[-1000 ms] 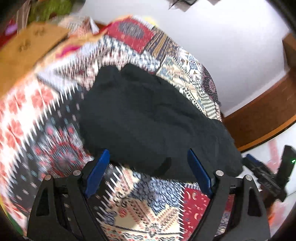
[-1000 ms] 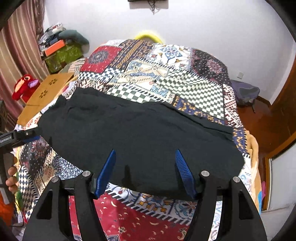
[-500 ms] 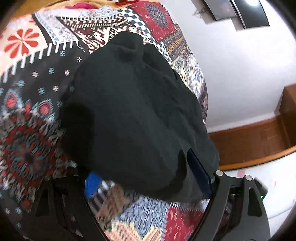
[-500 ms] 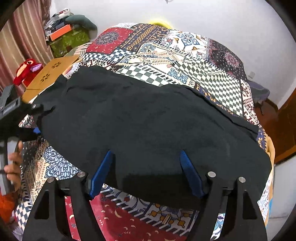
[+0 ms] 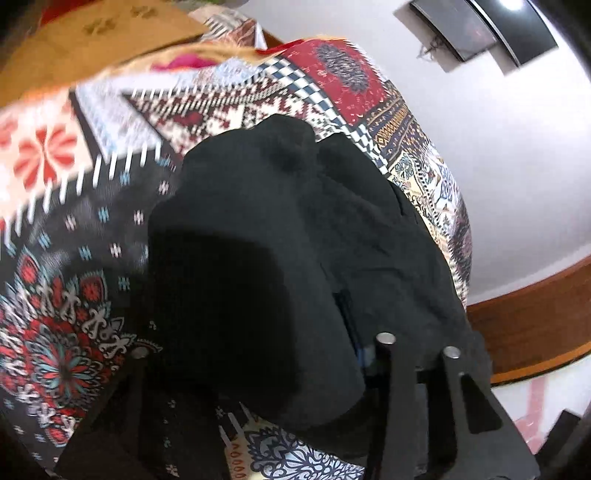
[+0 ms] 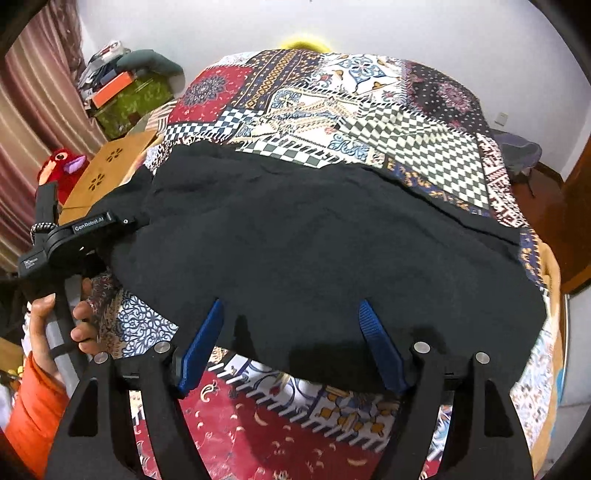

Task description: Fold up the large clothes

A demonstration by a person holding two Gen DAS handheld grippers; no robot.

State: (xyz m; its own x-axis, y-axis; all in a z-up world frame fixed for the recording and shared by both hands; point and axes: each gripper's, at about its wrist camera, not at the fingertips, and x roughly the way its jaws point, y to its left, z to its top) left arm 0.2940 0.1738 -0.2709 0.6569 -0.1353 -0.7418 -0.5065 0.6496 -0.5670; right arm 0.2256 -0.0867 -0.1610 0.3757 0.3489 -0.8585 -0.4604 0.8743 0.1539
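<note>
- A bed fills both views, covered by a patchwork bedspread (image 6: 369, 103) of red, checkered and floral panels; white walls stand behind it and a dark wall-mounted screen (image 5: 480, 26) shows in the left wrist view.
- Beside the bed, on the left of the right wrist view, lie a wooden board with cut-out flowers (image 6: 110, 173), a red plush toy (image 6: 61, 166) and a green box (image 6: 129, 99) piled with clutter, against striped curtains.
- The black garment (image 6: 314, 251) is soft, matte and lightly creased, spread wide across the near part of the bed.
- The right gripper (image 6: 291, 343) hovers over the garment's near hem, its blue ribbed pads (image 6: 380, 350) spread wide and clear of the cloth.
- The left gripper (image 5: 258, 369) is closing at the garment's end; a bunched fold of black cloth lies between its jaws and hides the pads, so I cannot tell whether they press on it.
- In the right wrist view a hand (image 6: 55, 325) with an orange sleeve grasps the left gripper's handle.
</note>
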